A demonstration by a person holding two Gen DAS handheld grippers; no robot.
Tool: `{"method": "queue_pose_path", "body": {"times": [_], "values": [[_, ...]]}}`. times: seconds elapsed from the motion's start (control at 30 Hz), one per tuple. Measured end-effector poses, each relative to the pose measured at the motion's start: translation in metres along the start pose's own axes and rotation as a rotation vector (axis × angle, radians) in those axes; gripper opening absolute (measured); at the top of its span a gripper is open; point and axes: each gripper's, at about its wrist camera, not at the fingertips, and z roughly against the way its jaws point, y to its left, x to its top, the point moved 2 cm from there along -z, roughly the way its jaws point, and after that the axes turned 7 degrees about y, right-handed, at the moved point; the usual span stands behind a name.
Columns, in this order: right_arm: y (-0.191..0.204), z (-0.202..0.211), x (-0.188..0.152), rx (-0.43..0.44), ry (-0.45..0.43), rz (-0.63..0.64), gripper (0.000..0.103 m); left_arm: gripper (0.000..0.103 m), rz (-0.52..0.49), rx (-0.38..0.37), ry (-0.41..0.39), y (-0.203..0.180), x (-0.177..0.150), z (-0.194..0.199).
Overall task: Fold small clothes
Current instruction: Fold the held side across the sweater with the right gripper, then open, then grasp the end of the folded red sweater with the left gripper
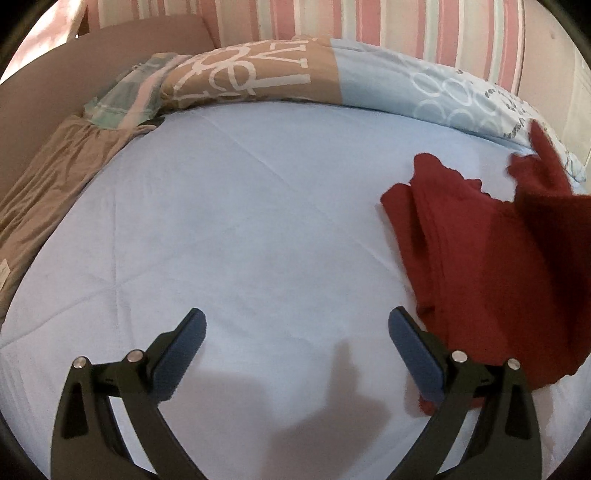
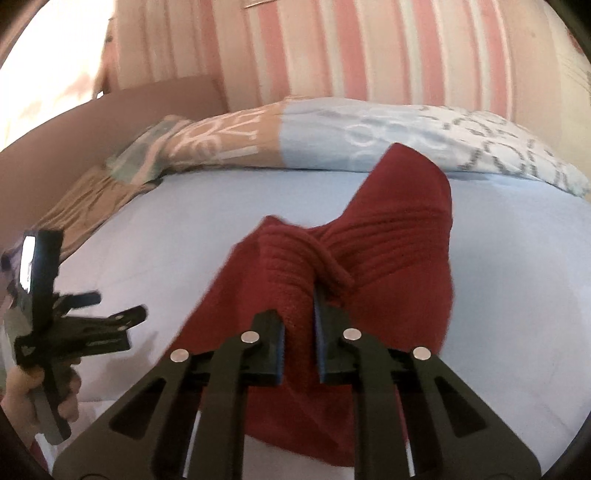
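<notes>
The dark red knitted garment (image 2: 388, 251) lies bunched on the right part of the pale blue bedsheet (image 1: 240, 221), one ribbed fold raised off the sheet and clamped between the nearly closed jaws of the right gripper (image 2: 299, 306). The left gripper (image 1: 297, 332) is held above bare sheet to the left of the garment, jaws spread wide and holding nothing, its right finger just beside the cloth's edge. A patterned duvet (image 1: 332, 74) lies rolled along the far edge before a pink-striped wall (image 1: 369, 26).

Your garment (image 1: 498, 266) lies on the sheet (image 1: 240, 221) at three o'clock from your left gripper (image 1: 297, 332); the pillow (image 1: 332, 77) lies behind, at twelve.
</notes>
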Motion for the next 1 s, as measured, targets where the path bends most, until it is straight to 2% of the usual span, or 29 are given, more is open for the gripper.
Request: {"method": "queue_pose_path", "body": {"times": [0.23,0.37,0.47,0.63,0.73,0.8,0.87,0.9,1.0], "values": [[0.055,-0.023,-0.011,0.077,0.054,0.098,0.013,0.099,0.032,0.020,-0.015,0.020,-0.001,0.008],[0.067,-0.050,-0.039,0.070,0.188,0.167,0.013,0.099,0.056,0.027,-0.016,0.030,-0.002,0.009],[0.072,-0.053,-0.053,0.060,0.217,0.209,0.013,0.099,0.072,0.029,-0.013,0.034,-0.003,0.009],[0.071,-0.057,-0.047,0.062,0.236,0.235,0.013,0.099,0.077,0.018,-0.006,0.031,-0.001,0.008],[0.065,-0.044,-0.040,0.086,0.218,0.216,0.021,0.099,0.059,0.015,-0.006,0.026,0.001,0.009],[0.058,-0.029,-0.039,0.127,0.200,0.205,0.050,0.099,0.046,0.014,-0.006,0.023,0.002,0.009],[0.051,-0.009,-0.037,0.129,0.165,0.200,0.061,0.099,0.036,0.003,-0.009,0.018,0.003,0.010],[0.047,-0.001,-0.036,0.128,0.151,0.197,0.063,0.099,0.030,0.000,-0.011,0.016,0.004,0.011],[0.026,0.018,-0.030,0.091,0.113,0.177,0.063,0.099,0.011,-0.015,-0.012,0.007,0.007,0.012]]}}
